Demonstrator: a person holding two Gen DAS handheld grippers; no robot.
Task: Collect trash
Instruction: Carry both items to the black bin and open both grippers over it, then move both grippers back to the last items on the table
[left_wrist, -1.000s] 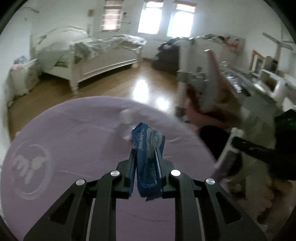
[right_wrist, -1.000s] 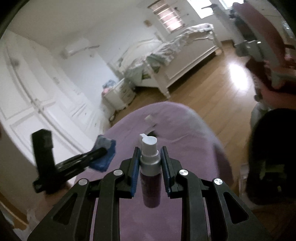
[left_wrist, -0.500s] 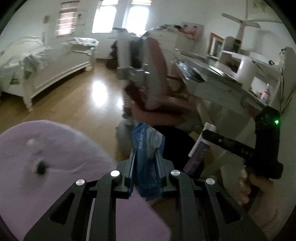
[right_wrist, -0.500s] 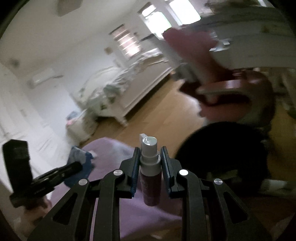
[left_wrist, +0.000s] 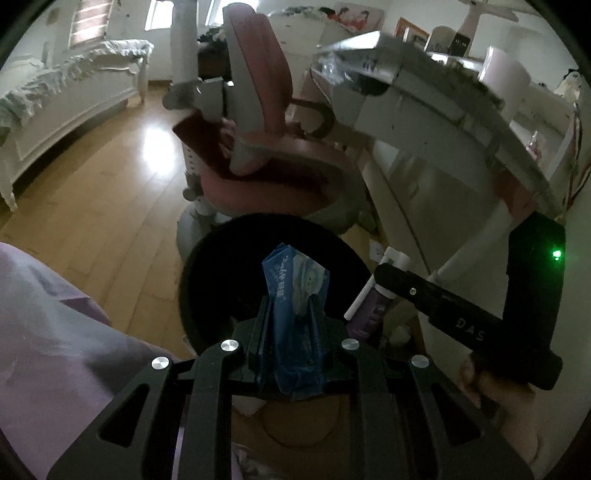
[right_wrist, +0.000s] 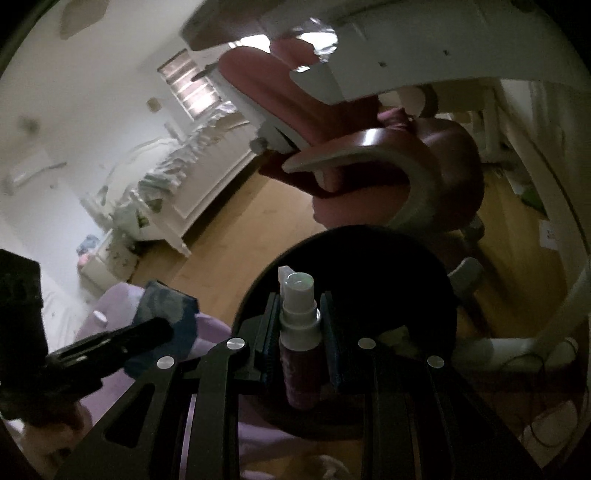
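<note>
Above the black round bin (left_wrist: 275, 266), the left gripper (left_wrist: 291, 314) has its jaws closed narrowly on a blue crumpled wrapper (left_wrist: 295, 295), which stands upright between the pads. Just right of the bin's rim in that view, the right gripper (right_wrist: 299, 317) has its jaws pressed against both sides of a purple spray bottle (right_wrist: 299, 332) with a white cap, held over the bin's dark opening. Behind the bin stands a red chair (left_wrist: 266, 147); left of it lies a purple cushion (left_wrist: 44, 332).
</note>
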